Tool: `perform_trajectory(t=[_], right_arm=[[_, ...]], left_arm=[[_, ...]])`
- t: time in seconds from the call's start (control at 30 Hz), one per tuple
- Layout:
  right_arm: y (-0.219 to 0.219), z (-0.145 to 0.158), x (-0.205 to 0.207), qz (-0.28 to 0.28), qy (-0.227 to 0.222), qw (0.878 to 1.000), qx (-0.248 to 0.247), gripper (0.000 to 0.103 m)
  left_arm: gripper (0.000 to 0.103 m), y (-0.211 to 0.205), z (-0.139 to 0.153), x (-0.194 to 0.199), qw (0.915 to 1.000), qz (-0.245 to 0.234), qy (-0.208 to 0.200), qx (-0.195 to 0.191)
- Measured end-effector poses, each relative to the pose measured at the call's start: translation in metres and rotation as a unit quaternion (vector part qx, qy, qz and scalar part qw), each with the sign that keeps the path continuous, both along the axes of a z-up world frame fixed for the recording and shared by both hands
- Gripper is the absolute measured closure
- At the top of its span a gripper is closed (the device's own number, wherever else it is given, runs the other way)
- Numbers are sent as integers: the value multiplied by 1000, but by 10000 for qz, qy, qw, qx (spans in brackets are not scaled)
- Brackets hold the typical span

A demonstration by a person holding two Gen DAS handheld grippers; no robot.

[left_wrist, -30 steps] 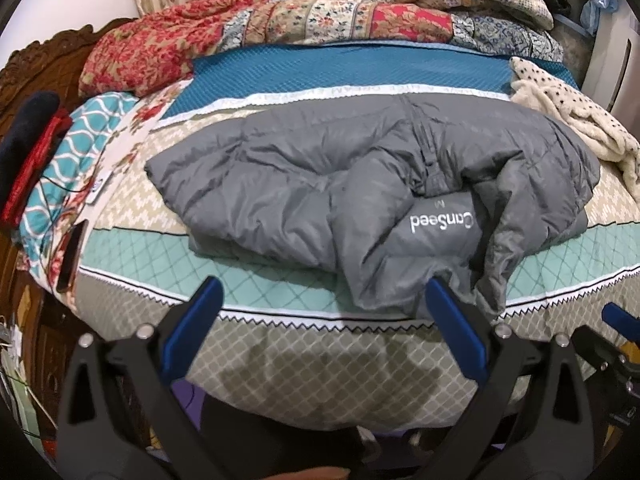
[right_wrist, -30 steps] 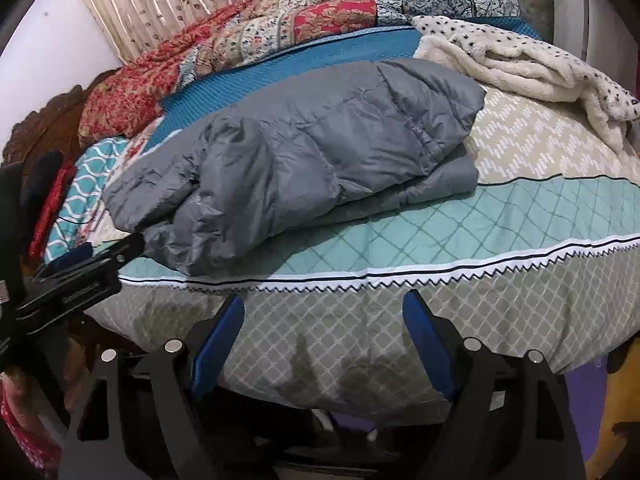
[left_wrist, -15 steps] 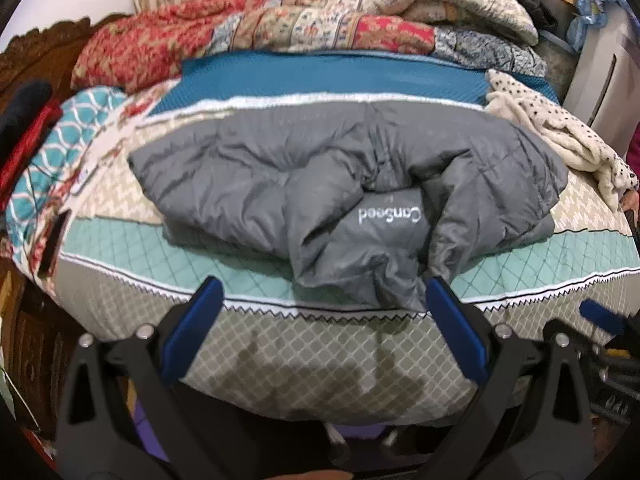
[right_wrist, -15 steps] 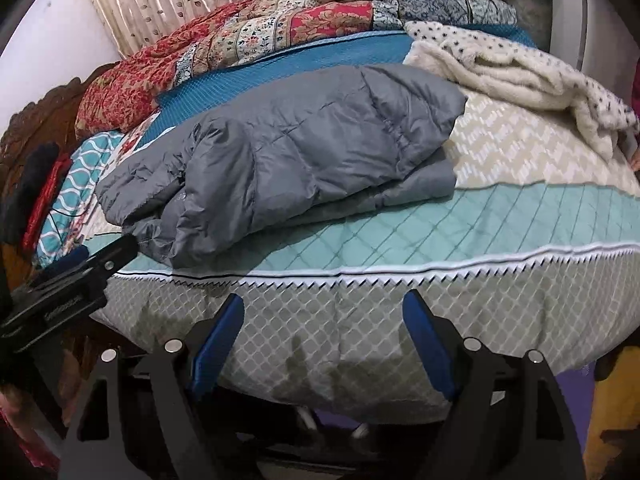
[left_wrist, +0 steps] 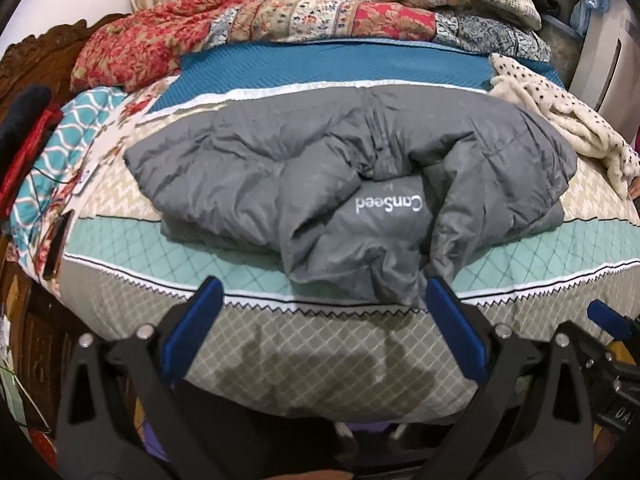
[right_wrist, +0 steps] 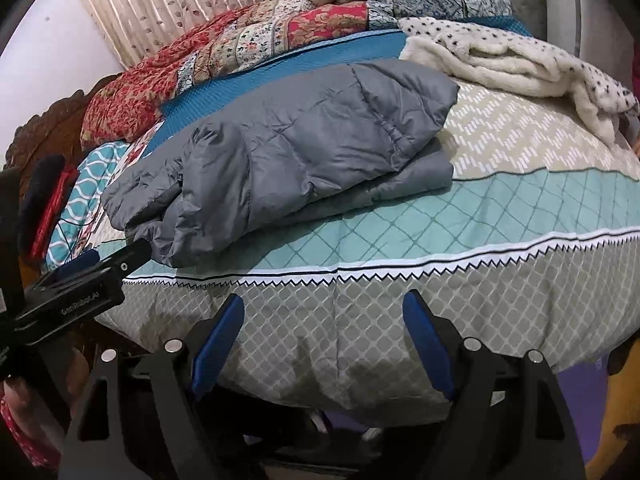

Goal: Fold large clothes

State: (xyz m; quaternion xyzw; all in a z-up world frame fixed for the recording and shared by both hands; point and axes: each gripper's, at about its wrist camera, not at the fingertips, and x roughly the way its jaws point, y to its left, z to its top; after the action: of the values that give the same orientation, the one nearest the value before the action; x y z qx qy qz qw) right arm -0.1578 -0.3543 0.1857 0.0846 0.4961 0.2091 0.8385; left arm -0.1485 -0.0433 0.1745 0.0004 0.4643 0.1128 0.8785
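A grey puffer jacket point(left_wrist: 344, 184) lies bundled and partly folded on the bed, its "CanSeed" label upside down toward me. It also shows in the right wrist view point(right_wrist: 296, 148), at the left of the bed. My left gripper point(left_wrist: 320, 292) is open and empty, held off the bed's near edge just in front of the jacket. My right gripper point(right_wrist: 324, 312) is open and empty, in front of the bed's edge to the right of the jacket. The left gripper's body point(right_wrist: 72, 280) shows at the left of the right wrist view.
The bed has a teal and beige patterned cover point(left_wrist: 120, 248). A white spotted fleece blanket point(right_wrist: 512, 60) lies at the right. Red floral quilts point(left_wrist: 248, 24) are piled at the back. A carved wooden headboard point(left_wrist: 36, 56) stands at the left.
Both grippers have drifted slightly in front of the bed; the jacket lies as before. Both stay open and empty.
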Motion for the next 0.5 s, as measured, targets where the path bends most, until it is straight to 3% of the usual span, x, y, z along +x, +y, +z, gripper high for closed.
perform_trajectory(t=[0.5], right_arm=[[8,-8,3,62,114,9999,24,23]], left_arm=[[6,1,4,-1,9998,-112,-190,-7]])
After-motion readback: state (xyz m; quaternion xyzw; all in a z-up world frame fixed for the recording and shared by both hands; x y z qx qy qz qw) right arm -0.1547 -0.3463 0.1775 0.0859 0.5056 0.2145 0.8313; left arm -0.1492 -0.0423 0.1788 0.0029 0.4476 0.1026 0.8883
